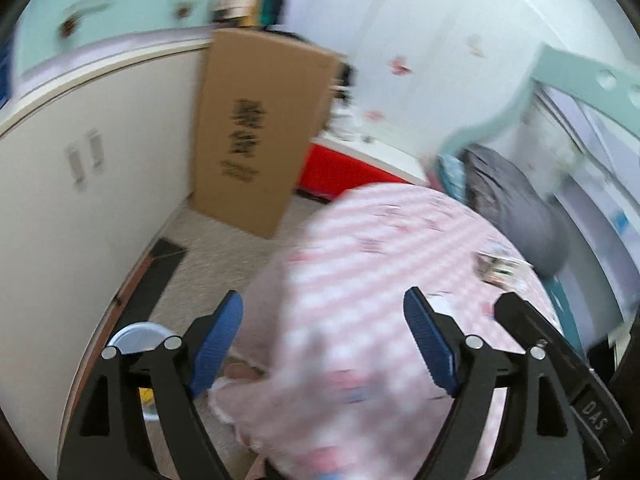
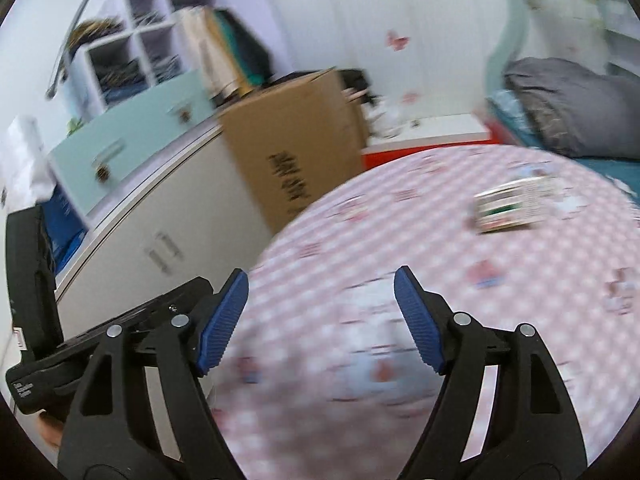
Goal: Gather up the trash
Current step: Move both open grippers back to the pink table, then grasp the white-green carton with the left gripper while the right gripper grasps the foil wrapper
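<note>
A small printed carton (image 2: 516,208) lies on its side far right on the pink checked tablecloth (image 2: 400,240), long axis running left to right; blur hides its print. Left gripper (image 1: 323,336) and right gripper (image 2: 321,316) both gape apart, holding nothing.

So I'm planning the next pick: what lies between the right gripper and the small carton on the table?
Only bare checked tablecloth, as far as the blurred right wrist view shows, lies between the open right gripper and the carton.
</note>
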### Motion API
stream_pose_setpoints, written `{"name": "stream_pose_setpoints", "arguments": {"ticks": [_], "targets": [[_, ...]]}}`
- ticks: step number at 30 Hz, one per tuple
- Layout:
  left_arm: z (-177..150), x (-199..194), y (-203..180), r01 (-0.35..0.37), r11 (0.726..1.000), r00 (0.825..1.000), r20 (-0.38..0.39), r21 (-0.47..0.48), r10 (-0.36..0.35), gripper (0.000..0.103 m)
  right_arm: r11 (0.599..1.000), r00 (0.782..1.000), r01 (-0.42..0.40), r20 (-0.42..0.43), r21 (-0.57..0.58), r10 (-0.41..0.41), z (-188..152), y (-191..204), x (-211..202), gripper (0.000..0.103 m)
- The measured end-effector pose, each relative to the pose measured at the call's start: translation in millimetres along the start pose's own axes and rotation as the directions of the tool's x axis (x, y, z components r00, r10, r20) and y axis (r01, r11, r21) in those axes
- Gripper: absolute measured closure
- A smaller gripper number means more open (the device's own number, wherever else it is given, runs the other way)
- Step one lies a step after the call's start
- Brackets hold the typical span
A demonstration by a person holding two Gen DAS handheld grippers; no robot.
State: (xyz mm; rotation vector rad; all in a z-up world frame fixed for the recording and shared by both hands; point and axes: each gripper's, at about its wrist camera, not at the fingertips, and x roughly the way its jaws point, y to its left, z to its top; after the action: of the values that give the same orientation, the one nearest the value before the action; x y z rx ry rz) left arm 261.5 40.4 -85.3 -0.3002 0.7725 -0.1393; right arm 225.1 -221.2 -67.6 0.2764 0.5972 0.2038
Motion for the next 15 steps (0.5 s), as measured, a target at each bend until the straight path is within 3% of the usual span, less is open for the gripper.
{"name": "stream_pose_setpoints", "arguments": {"ticks": [7, 15], "targets": [[0.1, 28.6, -122.3, 0.071, 0.978, 0.997, 0.02, 0.194, -0.076, 0.02, 0.992, 0.992, 0.111, 0.048, 0.066, -0.115, 21.7, -85.2, -27.1, 0.028], [0.1, 96.7, -191.3, 0.122, 0.933, 0.992, -0.018, 0.338, -0.123, 0.02, 0.977, 0.981, 0.19, 0.025, 0.1, -0.194, 32.5, -153.7, -20.8, 0.028]]}}
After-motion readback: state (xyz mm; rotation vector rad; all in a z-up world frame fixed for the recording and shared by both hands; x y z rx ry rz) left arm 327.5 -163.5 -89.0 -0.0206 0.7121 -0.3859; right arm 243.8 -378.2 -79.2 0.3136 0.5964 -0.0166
